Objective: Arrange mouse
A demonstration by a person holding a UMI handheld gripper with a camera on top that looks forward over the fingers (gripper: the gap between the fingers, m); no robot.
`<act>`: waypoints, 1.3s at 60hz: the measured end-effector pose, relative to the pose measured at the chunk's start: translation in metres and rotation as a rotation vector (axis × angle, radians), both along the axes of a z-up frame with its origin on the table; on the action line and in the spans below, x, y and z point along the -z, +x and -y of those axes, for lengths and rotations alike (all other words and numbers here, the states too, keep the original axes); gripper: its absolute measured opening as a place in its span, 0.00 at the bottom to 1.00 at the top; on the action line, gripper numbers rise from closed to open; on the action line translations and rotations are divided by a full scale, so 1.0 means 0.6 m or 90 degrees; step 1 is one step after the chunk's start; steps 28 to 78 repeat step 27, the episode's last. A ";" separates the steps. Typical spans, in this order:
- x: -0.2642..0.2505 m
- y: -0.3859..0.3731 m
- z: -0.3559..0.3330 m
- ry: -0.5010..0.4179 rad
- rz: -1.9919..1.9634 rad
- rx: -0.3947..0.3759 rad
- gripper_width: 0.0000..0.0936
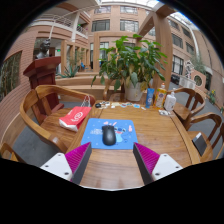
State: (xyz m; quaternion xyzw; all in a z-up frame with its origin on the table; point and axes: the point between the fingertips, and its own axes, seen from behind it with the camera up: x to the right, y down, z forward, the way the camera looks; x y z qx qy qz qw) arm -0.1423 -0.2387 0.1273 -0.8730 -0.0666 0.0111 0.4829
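A black mouse (108, 134) lies on a blue mouse mat (110, 133) near the middle of a wooden table (150, 128). My gripper (112, 160) hovers over the table's near edge, short of the mat. Its two fingers with magenta pads (78, 157) stand wide apart and hold nothing. The mouse lies beyond the fingers, roughly in line with the gap between them.
A red and white packet (74, 118) lies left of the mat. Bottles (160, 97) and a potted plant (132, 62) stand at the table's far side. Wooden chairs (40, 105) stand at the left and right (205, 125).
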 end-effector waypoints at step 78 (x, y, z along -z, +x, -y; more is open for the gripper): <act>-0.027 0.000 0.124 0.016 0.016 -0.008 0.91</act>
